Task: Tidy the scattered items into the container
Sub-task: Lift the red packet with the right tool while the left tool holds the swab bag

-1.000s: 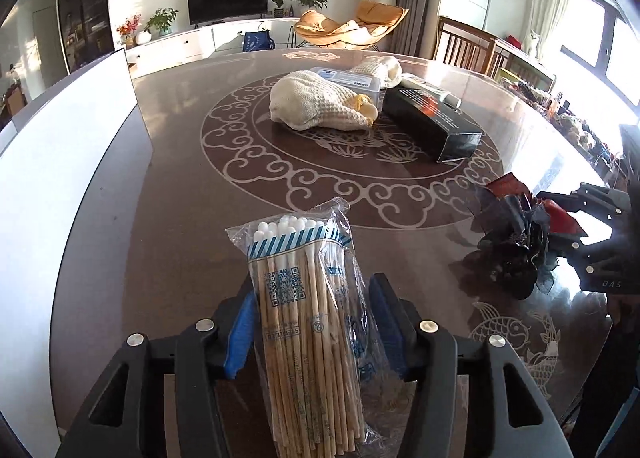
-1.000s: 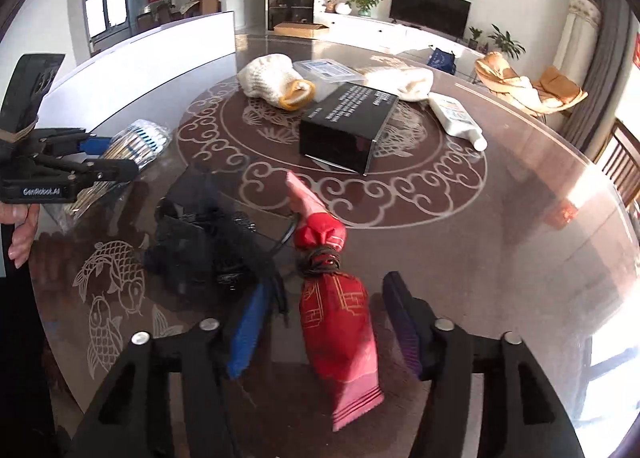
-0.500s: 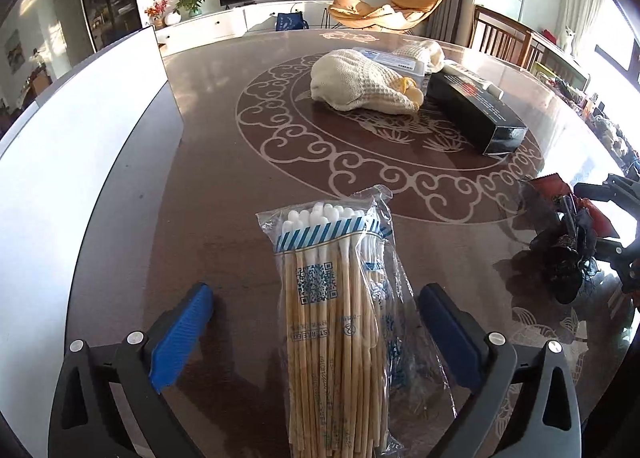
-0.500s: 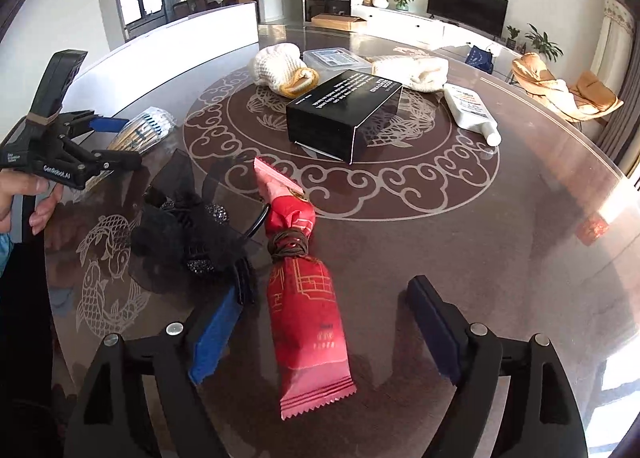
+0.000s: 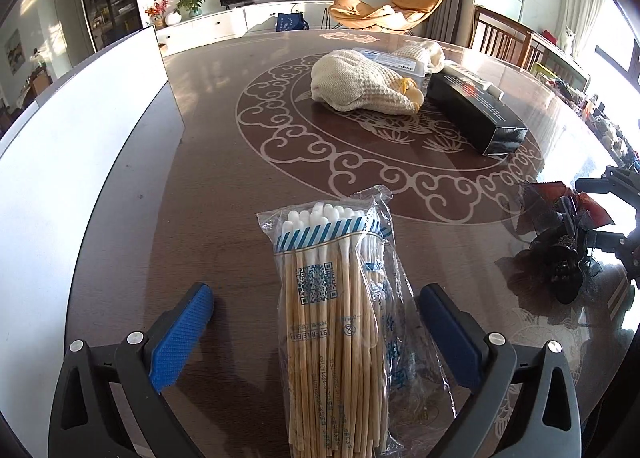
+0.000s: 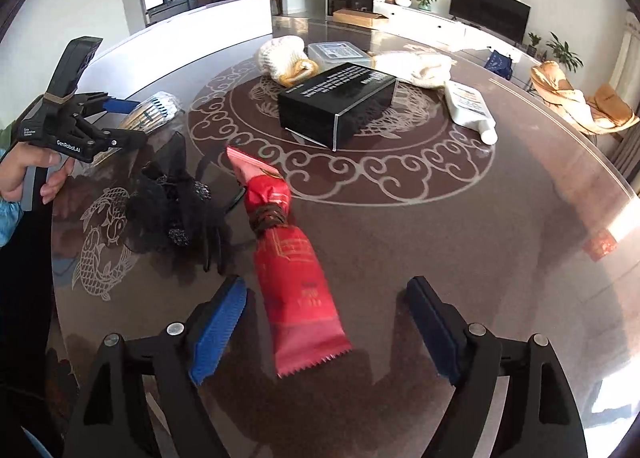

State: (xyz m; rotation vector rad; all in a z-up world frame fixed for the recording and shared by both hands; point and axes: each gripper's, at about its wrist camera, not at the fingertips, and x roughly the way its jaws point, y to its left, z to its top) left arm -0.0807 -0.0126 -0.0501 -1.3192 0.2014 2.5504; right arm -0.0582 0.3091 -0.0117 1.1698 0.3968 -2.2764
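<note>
— Both jaws have spread since a second ago: left hand-held gripper off the cotton swabs, right hand-held gripper off the red packet.

— Both lie on the desk, so regrasp next; container sits well beyond.

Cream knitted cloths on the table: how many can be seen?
2. One cream cloth with a yellow edge lies left of the clear plastic box, behind the black box. The other cloth lies right of the plastic box, beside the white tube. More may be hidden.
</note>
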